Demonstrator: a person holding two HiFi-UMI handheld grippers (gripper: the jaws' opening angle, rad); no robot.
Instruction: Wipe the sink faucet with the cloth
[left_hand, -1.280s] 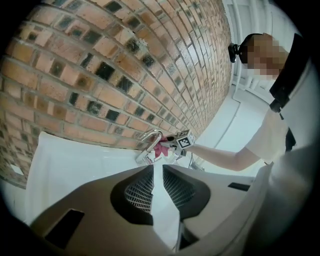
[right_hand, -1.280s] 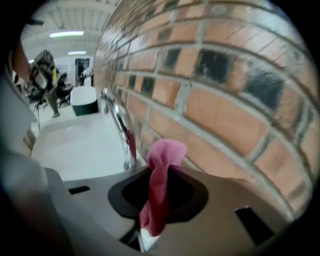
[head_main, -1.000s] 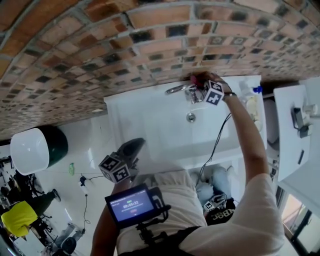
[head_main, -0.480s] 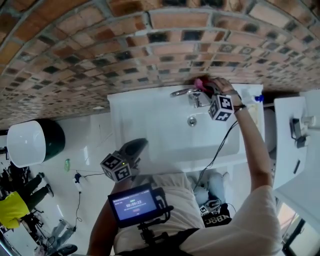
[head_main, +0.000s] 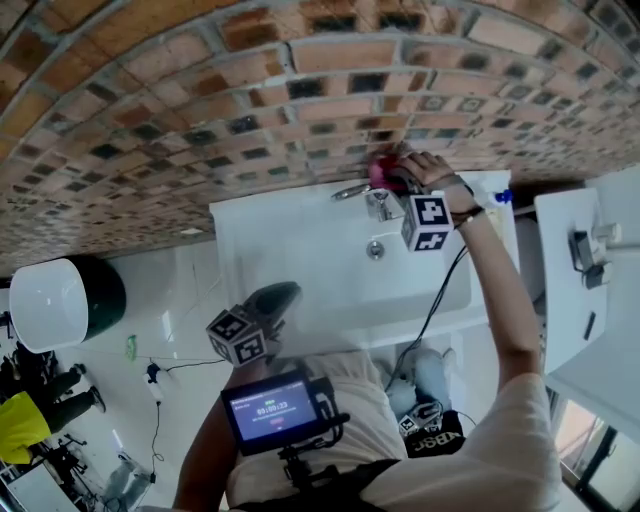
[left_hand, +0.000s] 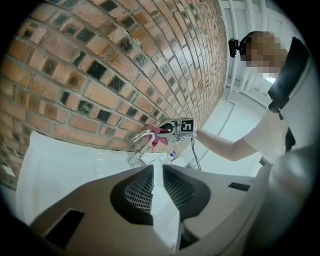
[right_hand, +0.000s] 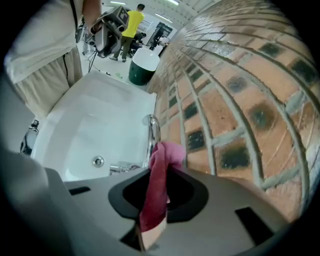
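Observation:
A chrome faucet (head_main: 362, 196) stands at the back rim of the white sink (head_main: 290, 250), against the brick wall. My right gripper (head_main: 392, 180) is shut on a pink cloth (head_main: 381, 172), which is pressed to the faucet's rear, wall side. In the right gripper view the cloth (right_hand: 159, 186) hangs between the jaws, with the faucet's curved spout (right_hand: 151, 134) just past it. My left gripper (head_main: 274, 297) is held low by the sink's front edge, shut and holding nothing. The left gripper view shows the faucet (left_hand: 142, 143), the cloth (left_hand: 161, 138) and the right gripper (left_hand: 166, 129) far off.
A soap bottle (head_main: 494, 192) stands on the sink's right rim. A white counter (head_main: 585, 300) lies further right. A white and green bin (head_main: 62, 300) sits on the floor at the left. The brick wall (head_main: 250, 110) runs right behind the faucet.
The right gripper's body has tipped down toward the basin, while the cloth stays at the back of the faucet. The left gripper has hardly moved.

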